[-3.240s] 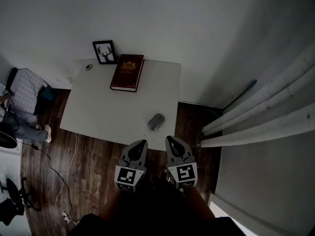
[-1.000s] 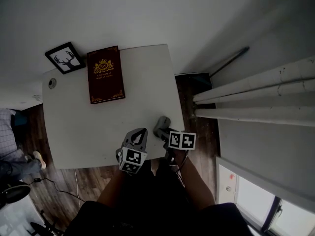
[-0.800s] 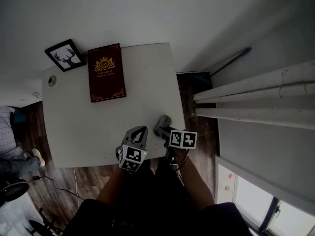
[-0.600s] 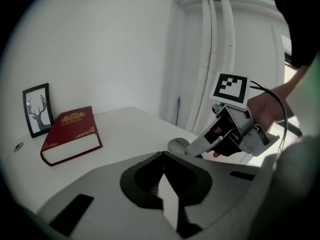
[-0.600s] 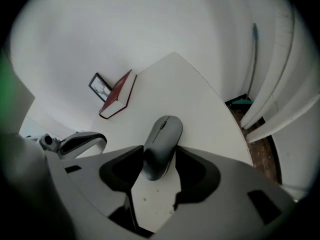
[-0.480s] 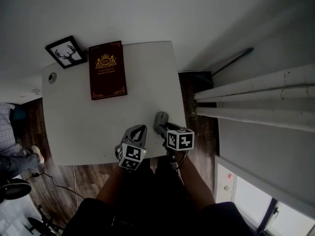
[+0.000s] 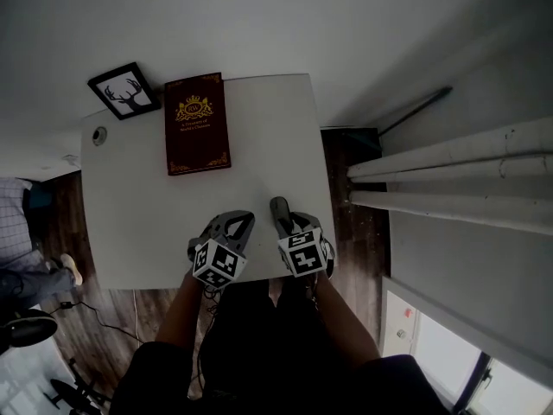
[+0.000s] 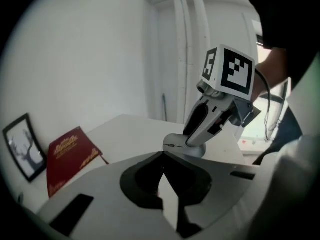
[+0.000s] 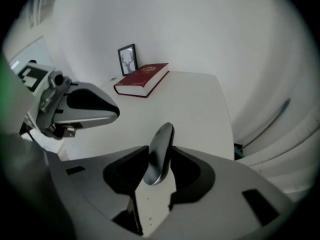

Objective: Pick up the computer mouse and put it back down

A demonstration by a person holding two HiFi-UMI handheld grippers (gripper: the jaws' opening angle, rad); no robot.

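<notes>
The grey computer mouse (image 9: pixel 162 139) stands on its edge between the jaws of my right gripper (image 9: pixel 159 157). Those jaws have just been closing and both pads now press on the mouse's sides. In the head view the mouse (image 7: pixel 280 211) pokes out ahead of the right gripper (image 7: pixel 283 221), over the near right part of the white table (image 7: pixel 147 206). My left gripper (image 7: pixel 241 222) hovers just left of it, shut and holding nothing. The left gripper view looks past its closed jaws at the mouse (image 8: pixel 175 144) under the right gripper.
A dark red book (image 7: pixel 197 124) lies at the table's far side, with a framed deer picture (image 7: pixel 125 90) at its left and a small round object (image 7: pixel 100 134) near the left edge. White pipes (image 7: pixel 458 188) run along the right. A person sits at far left (image 7: pixel 17 223).
The right gripper has rolled and its jaws have closed onto the mouse, which has turned from lying flat to standing on edge. The left gripper has rolled a little in place.
</notes>
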